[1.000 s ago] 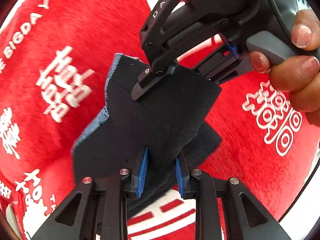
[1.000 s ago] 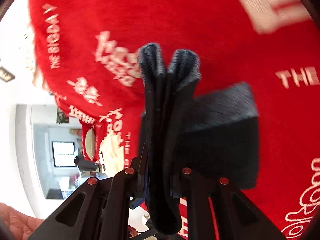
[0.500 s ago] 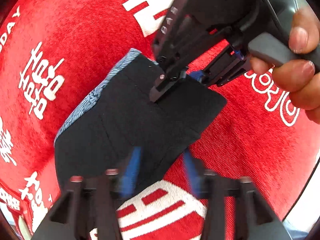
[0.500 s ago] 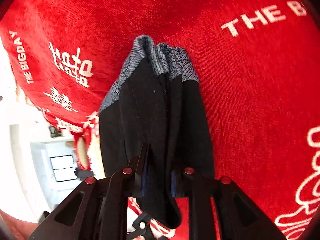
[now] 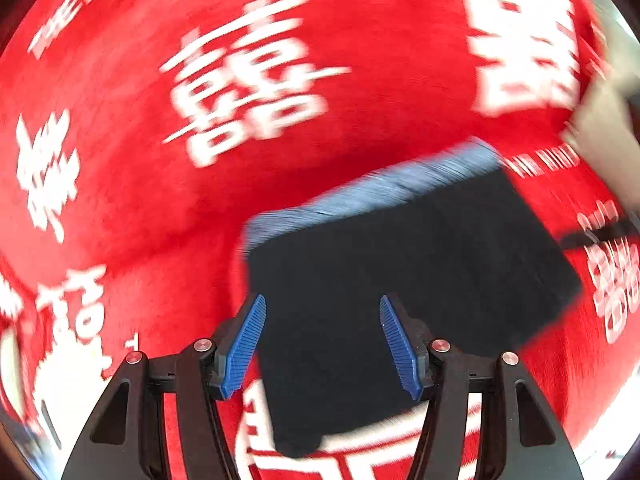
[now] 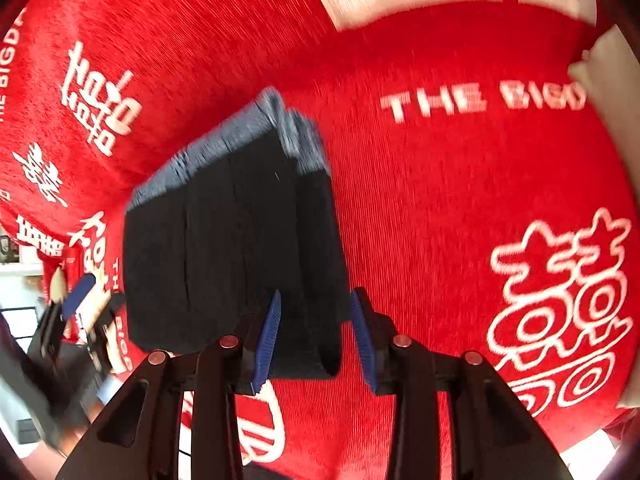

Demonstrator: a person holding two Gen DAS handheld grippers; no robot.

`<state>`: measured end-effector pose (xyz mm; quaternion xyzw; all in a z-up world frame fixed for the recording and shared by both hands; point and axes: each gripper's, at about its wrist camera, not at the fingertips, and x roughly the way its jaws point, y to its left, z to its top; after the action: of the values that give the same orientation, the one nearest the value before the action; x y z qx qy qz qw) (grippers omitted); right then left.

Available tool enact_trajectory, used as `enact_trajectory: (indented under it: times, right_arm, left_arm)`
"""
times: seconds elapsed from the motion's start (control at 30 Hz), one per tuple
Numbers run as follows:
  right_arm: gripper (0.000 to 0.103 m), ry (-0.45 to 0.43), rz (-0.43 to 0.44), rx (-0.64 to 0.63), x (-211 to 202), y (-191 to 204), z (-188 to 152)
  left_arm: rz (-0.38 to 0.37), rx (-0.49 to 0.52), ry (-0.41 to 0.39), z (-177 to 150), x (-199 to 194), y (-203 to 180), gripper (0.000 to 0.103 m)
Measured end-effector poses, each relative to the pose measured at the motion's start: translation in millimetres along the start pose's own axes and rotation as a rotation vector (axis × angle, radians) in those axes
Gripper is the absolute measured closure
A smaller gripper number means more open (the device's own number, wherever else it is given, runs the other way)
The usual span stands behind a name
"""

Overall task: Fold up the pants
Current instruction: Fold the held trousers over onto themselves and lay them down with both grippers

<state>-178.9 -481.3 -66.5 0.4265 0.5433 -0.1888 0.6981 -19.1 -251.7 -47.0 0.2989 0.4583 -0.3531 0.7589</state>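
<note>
The pants [image 5: 400, 280] lie as a compact dark block on the red cloth [image 5: 320, 20], with the grey-blue ribbed waistband [image 5: 380, 188] along the far edge; judged from that shape, the folding itself looks done or nearly so. In the left wrist view the left gripper [image 5: 322, 346] hovers over the near part of the bundle with its jaws well apart, blue pads clear of the fabric and nothing held. In the right wrist view the right gripper [image 6: 316, 338] straddles the near right corner of the pants [image 6: 232, 256]; its jaws are opening, the folded edge is between them, and a gap shows at the right pad while the left pad looks at most to brush the cloth, so the grip seems released. The stack looks fairly square, though the layers at the near right edge bulge a little. What may remain is a light pat to flatten it and drawing both grippers away.
</note>
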Motion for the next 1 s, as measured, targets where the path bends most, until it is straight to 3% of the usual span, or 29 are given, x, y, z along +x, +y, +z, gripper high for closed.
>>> enact_trajectory:
  times: [0.17,0.23,0.37,0.43,0.47,0.5,0.57,0.63,0.8,1.0]
  right_arm:
    - [0.061,-0.066,-0.016,-0.066,2.2,25.7,35.6]
    - [0.053,-0.075,-0.014,-0.064,9.5,28.3,54.3]
    - [0.053,-0.084,0.027,-0.034,25.0,28.6,86.4]
    - [0.053,-0.069,0.063,-0.025,33.0,27.2,96.1]
    - [0.061,-0.054,0.082,-0.019,35.2,24.4,97.8]
    - [0.079,-0.037,0.102,-0.010,39.3,22.2,99.4]
    - [0.086,-0.037,0.067,-0.023,42.0,19.7,99.0]
    - [0.087,-0.030,0.043,-0.026,48.4,16.4,96.3]
    - [0.086,-0.031,0.021,-0.034,63.9,18.0,98.5]
    - [0.081,-0.047,-0.005,-0.038,38.7,22.7,83.4]
  left_arm:
    - [-0.004,-0.233,0.068,35.9,46.3,61.8,0.042]
    - [-0.049,-0.319,0.134,45.0,72.5,80.9,0.042]
    - [-0.121,-0.430,0.212,47.5,104.9,104.4,0.042]
    - [-0.159,-0.435,0.246,47.2,117.8,108.0,0.042]
    - [-0.165,-0.437,0.254,45.9,122.0,108.3,0.042]
    - [-0.165,-0.440,0.257,43.7,125.1,107.0,0.042]
    - [-0.147,-0.448,0.270,38.8,136.5,108.3,0.042]
    - [-0.152,-0.460,0.277,32.8,146.0,106.4,0.042]
    - [-0.061,-0.381,0.248,26.8,156.6,86.0,0.041]
    - [-0.072,-0.417,0.205,26.3,114.4,94.4,0.041]
